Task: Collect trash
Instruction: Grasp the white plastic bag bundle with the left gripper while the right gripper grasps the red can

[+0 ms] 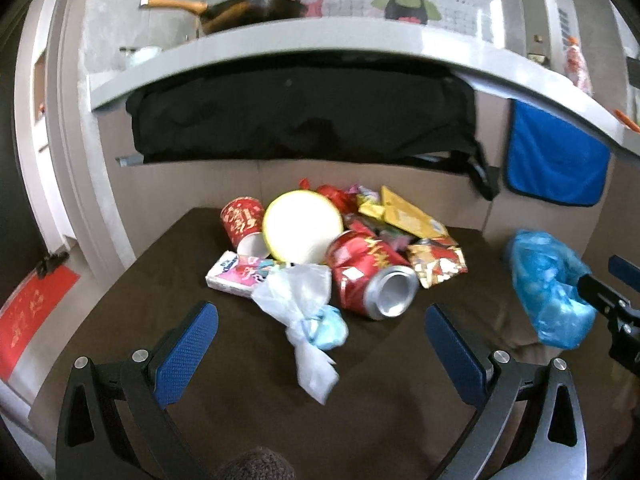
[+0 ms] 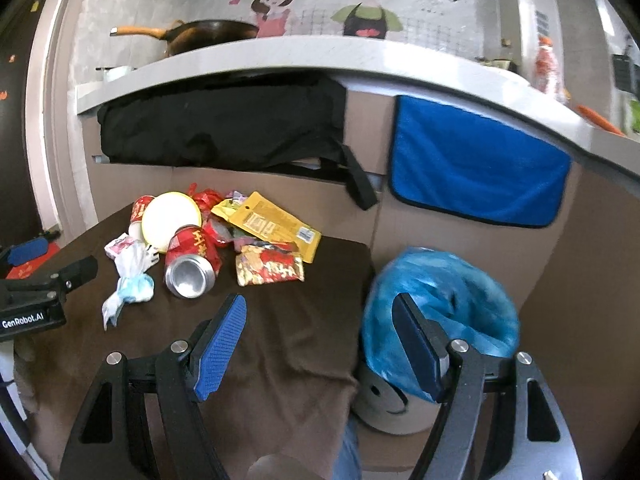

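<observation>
The left tongs (image 1: 320, 344) stood wide apart and held nothing, poised above the dark brown cloth-covered table (image 1: 160, 280). Between their blue-padded fingers (image 1: 188, 352) and just ahead lay a knotted clear plastic bag with a pale blue wad inside (image 1: 308, 320). Beyond it sat the heap of trash: a dented red drink can with its silver top facing the camera (image 1: 370, 274), touching the bag; a round cream-coloured lid with a yellow rim (image 1: 302, 226) leaning on the can; a red paper cup lying on its side (image 1: 242, 222); a pink and white tissue packet (image 1: 240, 274); a flat yellow foil pouch (image 1: 410, 214); and a red and gold snack wrapper (image 1: 436, 264).

The right tongs (image 2: 320, 348) were also wide and empty, held over the table's right edge. Past their right finger, beside the table, stood a white bin lined with a blue plastic bag (image 2: 440, 300), well apart from the heap.
</observation>
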`<state>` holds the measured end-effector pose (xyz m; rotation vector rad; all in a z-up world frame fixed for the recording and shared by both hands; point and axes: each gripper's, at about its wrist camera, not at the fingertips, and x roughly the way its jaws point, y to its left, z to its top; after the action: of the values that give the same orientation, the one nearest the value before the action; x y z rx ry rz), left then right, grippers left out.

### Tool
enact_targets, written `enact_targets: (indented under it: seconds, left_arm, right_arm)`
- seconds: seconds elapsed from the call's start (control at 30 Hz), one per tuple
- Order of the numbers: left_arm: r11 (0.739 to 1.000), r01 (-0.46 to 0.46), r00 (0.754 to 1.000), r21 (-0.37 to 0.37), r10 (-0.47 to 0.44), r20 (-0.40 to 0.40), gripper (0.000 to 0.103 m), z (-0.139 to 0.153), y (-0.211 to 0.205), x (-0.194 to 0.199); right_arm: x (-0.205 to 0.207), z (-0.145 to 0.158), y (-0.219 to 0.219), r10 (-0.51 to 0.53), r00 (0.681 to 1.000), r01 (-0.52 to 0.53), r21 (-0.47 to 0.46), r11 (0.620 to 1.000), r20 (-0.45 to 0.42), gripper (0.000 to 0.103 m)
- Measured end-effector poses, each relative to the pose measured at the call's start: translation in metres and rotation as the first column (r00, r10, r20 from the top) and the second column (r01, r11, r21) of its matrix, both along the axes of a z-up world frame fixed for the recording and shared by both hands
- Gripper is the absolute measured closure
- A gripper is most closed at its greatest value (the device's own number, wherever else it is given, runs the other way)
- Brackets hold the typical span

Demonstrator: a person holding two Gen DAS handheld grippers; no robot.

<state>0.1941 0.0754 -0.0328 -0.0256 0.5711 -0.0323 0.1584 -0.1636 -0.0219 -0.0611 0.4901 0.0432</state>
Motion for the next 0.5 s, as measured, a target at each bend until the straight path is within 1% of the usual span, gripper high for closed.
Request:
enact_targets:
  seconds: [0.13, 0.23, 0.3, 0.37, 0.43, 0.5]
  left_arm:
    - [0.999, -0.014, 0.999, -0.049, 0.012, -0.029, 0.001, -0.008, 0.031, 0.026]
    - [0.999, -0.024, 0.998, -0.047, 0.021, -0.051, 0.001, -0.015, 0.052, 0.040]
    - [0.998, -0.033, 0.996, -0.051, 0.028, -0.089, 0.001, -0.023, 0.062, 0.046]
    - [0.993, -0.030, 0.990, -0.110, 0.014, -0.142, 0.001, -0.033, 0.072, 0.053]
    - [0.980, -0.021, 0.982, -0.198, -0.018, -0.190, 0.001, -0.043, 0.078, 0.059]
    - [0.972, -0.017, 0.976, -0.235, -0.035, -0.215, 0.002, -0.051, 0.075, 0.062]
  right_arm:
    - [0.034, -0.003, 0.012, 0.026, 1.000, -0.026, -0.002, 1.000, -0.017, 0.030]
    - [0.056, -0.007, 0.019, 0.054, 0.998, -0.055, -0.005, 0.998, -0.043, 0.030]
    - [0.065, -0.011, 0.023, 0.063, 0.997, -0.064, -0.014, 0.998, -0.047, 0.030]
    - [0.072, -0.014, 0.026, 0.068, 0.997, -0.069, -0.026, 0.997, -0.046, 0.030]
    - [0.079, -0.019, 0.028, 0.071, 0.996, -0.073, -0.030, 0.997, -0.051, 0.030]
    - [0.082, -0.024, 0.028, 0.078, 0.995, -0.080, -0.018, 0.997, -0.064, 0.030]
